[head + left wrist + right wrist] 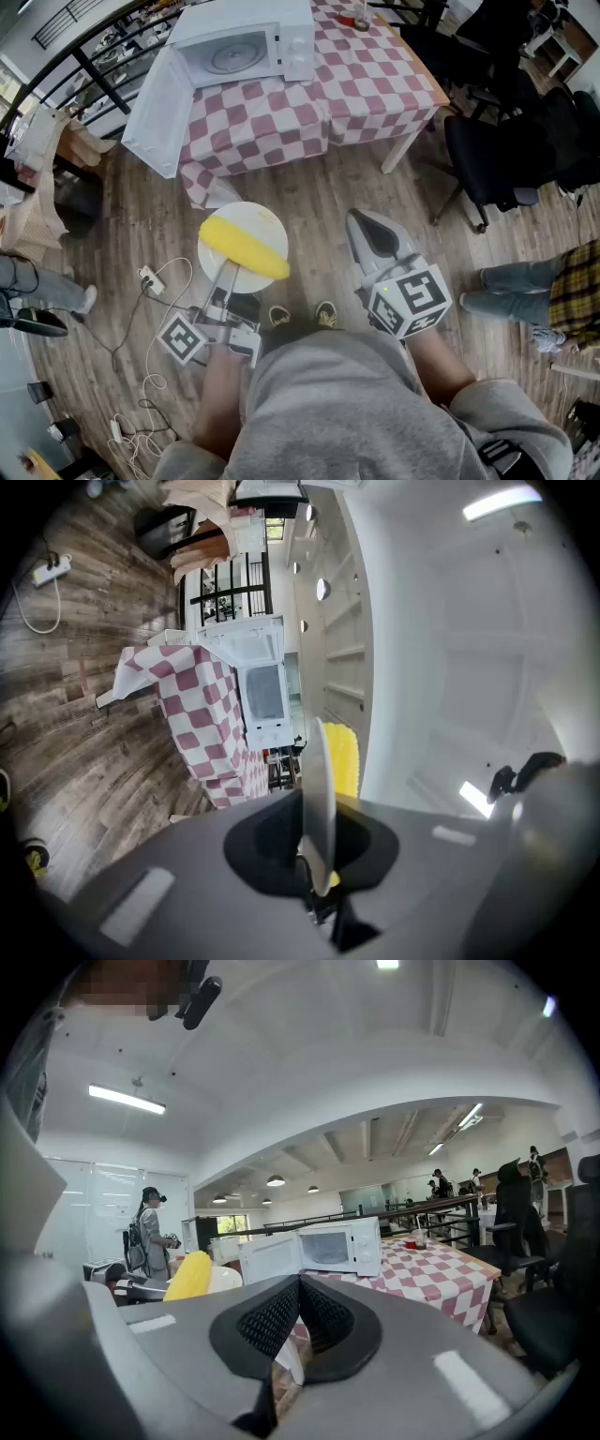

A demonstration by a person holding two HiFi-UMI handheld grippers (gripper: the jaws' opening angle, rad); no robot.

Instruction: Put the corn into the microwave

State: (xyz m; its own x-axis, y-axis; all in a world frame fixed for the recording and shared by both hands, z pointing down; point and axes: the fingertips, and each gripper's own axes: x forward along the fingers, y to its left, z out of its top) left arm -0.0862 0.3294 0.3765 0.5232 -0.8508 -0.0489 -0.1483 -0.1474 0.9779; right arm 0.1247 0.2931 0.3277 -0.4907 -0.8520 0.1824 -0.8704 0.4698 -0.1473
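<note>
Head view: corn point(246, 249) on plate point(255, 217)

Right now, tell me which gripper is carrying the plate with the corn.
The left gripper: shut on the rim of the white plate bearing the corn. The right gripper is shut, empty.

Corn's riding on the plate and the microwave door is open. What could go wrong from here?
1. The left claw pinches the plate by its rim only; the loose corn could roll off if it tilts.
2. The microwave has its open door jutting past the table edge, so the plate might clip it.
3. The right claw is shut and empty, giving no support.
</note>
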